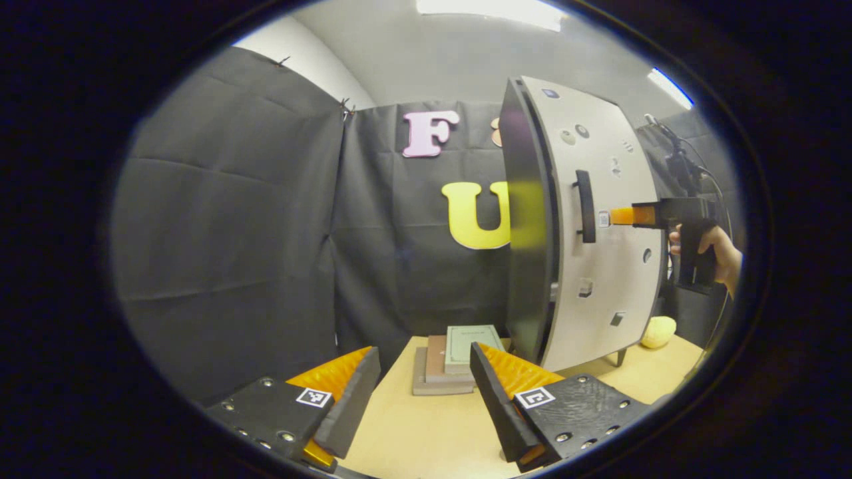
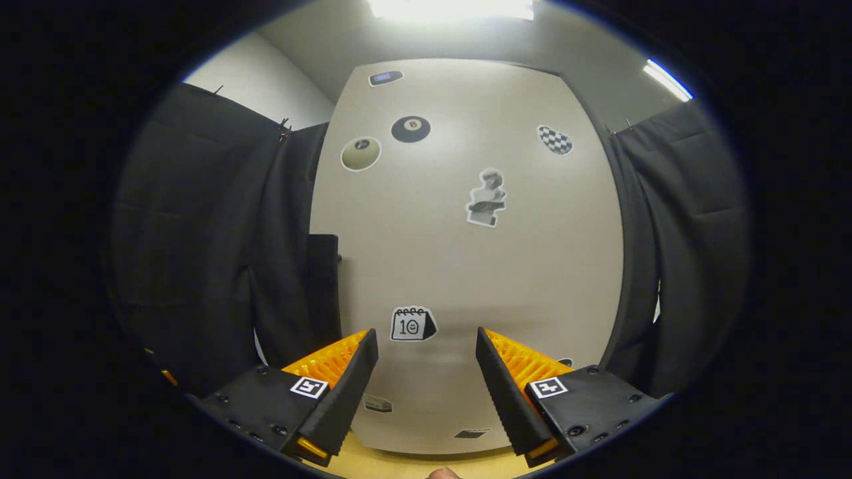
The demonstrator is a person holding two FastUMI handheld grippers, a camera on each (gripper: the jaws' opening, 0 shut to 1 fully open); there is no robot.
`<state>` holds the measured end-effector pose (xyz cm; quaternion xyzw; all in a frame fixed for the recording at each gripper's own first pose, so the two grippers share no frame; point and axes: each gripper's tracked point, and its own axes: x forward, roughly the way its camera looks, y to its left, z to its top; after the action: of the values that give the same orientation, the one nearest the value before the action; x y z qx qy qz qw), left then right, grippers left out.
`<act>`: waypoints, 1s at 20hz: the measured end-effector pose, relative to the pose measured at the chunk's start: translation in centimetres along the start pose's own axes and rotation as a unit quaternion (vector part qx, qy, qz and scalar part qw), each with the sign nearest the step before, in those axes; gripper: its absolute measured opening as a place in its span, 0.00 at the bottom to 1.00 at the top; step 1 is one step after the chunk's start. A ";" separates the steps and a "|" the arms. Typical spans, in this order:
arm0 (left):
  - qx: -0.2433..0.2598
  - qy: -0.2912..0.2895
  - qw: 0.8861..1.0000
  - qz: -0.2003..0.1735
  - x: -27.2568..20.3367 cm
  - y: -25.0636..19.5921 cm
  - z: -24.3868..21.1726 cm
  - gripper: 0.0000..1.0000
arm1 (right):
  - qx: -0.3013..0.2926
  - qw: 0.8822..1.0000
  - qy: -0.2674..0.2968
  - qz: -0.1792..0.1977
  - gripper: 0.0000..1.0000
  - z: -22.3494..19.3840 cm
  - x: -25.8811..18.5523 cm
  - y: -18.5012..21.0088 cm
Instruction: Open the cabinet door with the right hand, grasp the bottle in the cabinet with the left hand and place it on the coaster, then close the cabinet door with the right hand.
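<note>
Black cloth wall fills left half and background of both views.

Cabinet: one unit, right of centre in left gripper view, standing on tabletop on short legs. Dark side panel faces camera; pale cabinet door is seen at a slant, w/ slim dark gap along its left edge, so it looks slightly ajar. One black vertical handle on door, mid-height. Door carries several small stickers. In right gripper view the door sits square-on, centre frame, nearly top to bottom; stickers counted there: approx. 8, incl. an 8-ball, a checkered patch, a small calendar graphic.

Tabletop: light wood, lower centre of left gripper view.

Stack of books: approx. 3, lower centre, just left of cabinet base, between the left tongs' fingers in frame.

Round yellowish object: one, lower right, beside cabinet leg. Type cannot be told.

Right tongs: at right of left gripper view, held by a hand, tips at door face just right of handle; contact cannot be told. In right gripper view the right tongs are released, fingers well apart, nothing between.

Left tongs: released, fingers spread, nothing held, low over tabletop.
</note>
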<state>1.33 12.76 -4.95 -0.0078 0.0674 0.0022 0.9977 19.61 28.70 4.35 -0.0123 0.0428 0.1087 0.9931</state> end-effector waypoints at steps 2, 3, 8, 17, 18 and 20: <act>-0.003 -0.010 1.000 -0.013 0.1 -2.8 1.2 0.82 | -0.001 1.000 -0.005 0.001 0.97 0.7 -3.2 -1.9; -0.007 -0.014 1.000 -0.021 0.0 -4.5 1.8 0.82 | -0.003 1.000 -0.006 -0.001 0.96 0.8 -4.9 -3.1; -0.009 -0.039 0.998 -0.047 -1.3 -12.3 4.8 0.82 | -0.021 0.999 -0.011 -0.034 0.98 1.1 -12.4 -10.6; 0.014 -0.064 0.995 -0.074 -5.6 -21.3 7.3 0.82 | -0.055 0.996 -0.007 -0.074 0.98 -1.9 -21.8 -20.3; 0.018 -0.065 0.995 -0.069 -5.9 -21.5 7.4 0.82 | -0.055 0.996 -0.004 -0.070 0.98 -2.3 -22.4 -20.4; 0.022 -0.066 0.995 -0.069 -6.6 -21.8 7.5 0.82 | -0.051 0.996 0.003 -0.067 0.98 -3.2 -23.5 -20.6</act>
<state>-4.10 -8.94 3.69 0.0098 0.0008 -0.0672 0.9977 0.92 3.47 3.58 -0.0655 0.0390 0.0442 0.9961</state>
